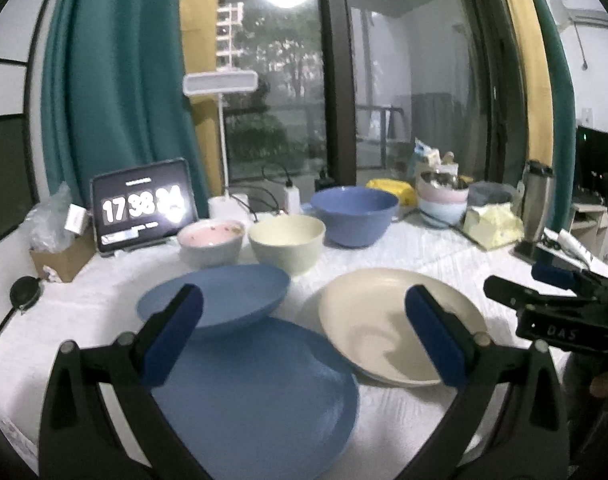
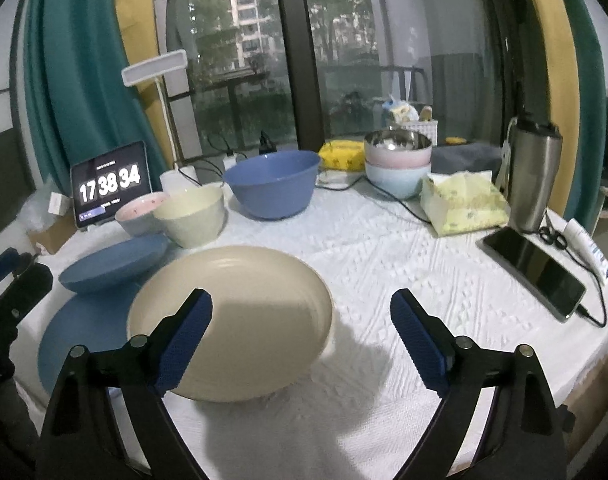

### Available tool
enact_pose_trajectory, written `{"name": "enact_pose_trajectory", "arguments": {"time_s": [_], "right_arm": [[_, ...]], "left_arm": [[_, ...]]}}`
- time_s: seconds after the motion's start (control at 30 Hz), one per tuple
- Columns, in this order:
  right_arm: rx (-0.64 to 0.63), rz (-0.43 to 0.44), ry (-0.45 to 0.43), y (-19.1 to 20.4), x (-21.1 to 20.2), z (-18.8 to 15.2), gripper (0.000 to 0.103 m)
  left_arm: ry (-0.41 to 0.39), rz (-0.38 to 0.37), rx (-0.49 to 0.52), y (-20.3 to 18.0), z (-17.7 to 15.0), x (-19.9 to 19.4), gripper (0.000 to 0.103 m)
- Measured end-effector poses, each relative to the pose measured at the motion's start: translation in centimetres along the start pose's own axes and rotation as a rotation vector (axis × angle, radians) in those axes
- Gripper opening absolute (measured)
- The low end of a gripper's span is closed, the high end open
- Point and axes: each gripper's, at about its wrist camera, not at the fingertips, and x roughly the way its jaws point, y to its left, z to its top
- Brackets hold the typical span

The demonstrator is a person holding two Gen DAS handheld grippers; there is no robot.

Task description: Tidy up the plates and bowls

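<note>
My left gripper (image 1: 304,308) is open and empty above a large flat blue plate (image 1: 256,392), with a deeper blue plate (image 1: 216,296) resting on its far edge. A cream plate (image 1: 384,320) lies to their right. My right gripper (image 2: 302,304) is open and empty over the right rim of the cream plate (image 2: 240,312). Behind the plates stand a pink bowl (image 1: 212,240), a cream bowl (image 1: 288,240) and a big blue bowl (image 1: 354,212). The right gripper also shows at the left wrist view's right edge.
White cloth covers the table (image 2: 384,260). A stack of pastel bowls (image 2: 398,164) with a steel one on top stands at the back. A tissue pack (image 2: 464,204), steel tumbler (image 2: 532,176), phone on a cable (image 2: 536,272), tablet clock (image 2: 110,184) and lamp (image 1: 220,84) ring the dishes.
</note>
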Motion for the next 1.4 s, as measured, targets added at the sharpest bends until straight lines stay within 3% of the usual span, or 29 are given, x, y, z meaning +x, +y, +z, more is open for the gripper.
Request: {"name": "enact_pose_trajectory", "arguments": {"time_s": [0.23,0.5,0.77,0.93,1.2,1.27,1.4], "right_arm": [[0.013,0.022,0.056,-1.1,2.5,-0.9,0.086],[0.027,0.059,0.101,-1.8,4.6,-1.4,0.079],[0.06,0.062,0.151,-2.8,5.9,-1.9,0.065],[0.066,0.071,0.168,-3.0,6.3,-2.1,0.058],[0.055,0.092,0.21,-2.7,6.7,-2.5,0.043],[0.045,0.099,0.22,-2.4,6.8,-2.7,0.031],[0.043,0.083,0.212,-2.4,6.7,-2.7,0.025]], "left_arm": [[0.078,-0.008,0.028,-1.7,-0.7,2.8,0.101],[0.198,-0.026,0.027,-3.0,-1.6,5.8,0.076],[0.315,-0.022,0.0,-3.0,-2.7,8.2,0.055],[0.388,-0.023,-0.028,-2.8,-3.6,9.5,0.049],[0.407,-0.05,-0.031,-3.3,-3.6,9.7,0.037],[0.41,-0.055,-0.034,-3.3,-3.6,9.8,0.037],[0.406,-0.059,-0.05,-3.0,-3.5,9.6,0.036]]}}
